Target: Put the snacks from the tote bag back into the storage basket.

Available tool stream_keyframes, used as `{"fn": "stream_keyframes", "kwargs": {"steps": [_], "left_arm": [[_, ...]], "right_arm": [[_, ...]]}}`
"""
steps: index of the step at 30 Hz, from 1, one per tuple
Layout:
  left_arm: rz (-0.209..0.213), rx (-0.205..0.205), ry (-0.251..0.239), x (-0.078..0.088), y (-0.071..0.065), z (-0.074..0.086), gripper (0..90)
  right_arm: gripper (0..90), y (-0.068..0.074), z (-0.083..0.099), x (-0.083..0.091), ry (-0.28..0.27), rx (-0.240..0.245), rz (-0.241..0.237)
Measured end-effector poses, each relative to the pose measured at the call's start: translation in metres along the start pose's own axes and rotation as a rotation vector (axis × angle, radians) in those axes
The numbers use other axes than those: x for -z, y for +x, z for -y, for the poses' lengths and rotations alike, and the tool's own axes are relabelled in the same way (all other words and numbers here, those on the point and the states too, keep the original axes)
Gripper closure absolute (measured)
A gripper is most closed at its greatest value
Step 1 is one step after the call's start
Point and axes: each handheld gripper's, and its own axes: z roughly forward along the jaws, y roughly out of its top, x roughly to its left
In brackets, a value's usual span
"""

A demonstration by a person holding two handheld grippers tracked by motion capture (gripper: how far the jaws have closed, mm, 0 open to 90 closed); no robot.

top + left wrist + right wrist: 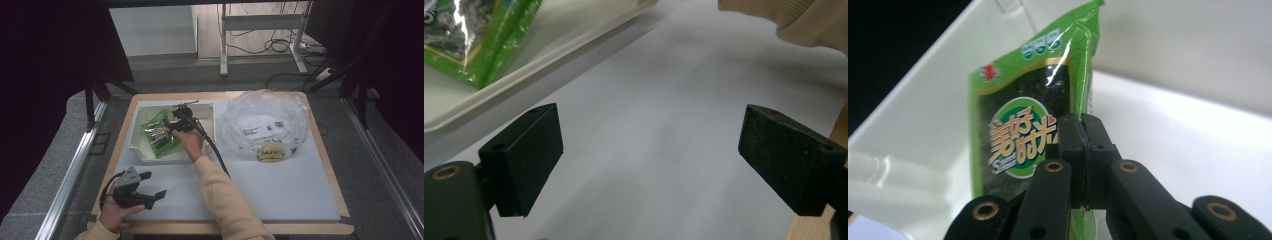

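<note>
A green snack packet with orange lettering lies tilted inside the white tray at the table's back left. My right gripper reaches into the tray and is shut on the packet's edge; in the right gripper view the packet stands pinched between the two closed jaws, with the gripper just above the tray floor. My left gripper rests low at the front left of the table, held in a hand, its jaws wide apart with nothing between them. The left gripper faces the bare white mat, with the packet at upper left.
A large crumpled clear plastic bag with a yellow item inside sits at the back right. The white mat covers the wooden table. A beige sleeve crosses the middle. Metal rails run along both sides.
</note>
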Motion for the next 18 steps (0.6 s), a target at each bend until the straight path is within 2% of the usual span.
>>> {"fn": "stream_keyframes", "kwargs": {"steps": [3, 7, 11, 18], "left_arm": [[0.000, 0.000, 0.001, 0.000, 0.000, 0.000, 10.7], [0.000, -0.001, 0.002, 0.000, 0.000, 0.000, 10.7], [-0.001, -0.003, 0.003, 0.000, 0.000, 0.000, 10.7], [-0.004, -0.008, 0.004, 0.000, 0.000, 0.000, 10.7]], "right_arm": [[87.9, -0.001, 0.004, -0.002, 0.012, 0.004, 0.013], [85.1, -0.004, 0.005, -0.001, 0.027, 0.001, 0.004], [69.8, -0.005, 0.006, 0.000, 0.056, 0.011, -0.002], [57.3, -0.004, 0.004, 0.010, 0.035, 0.021, -0.039]]}}
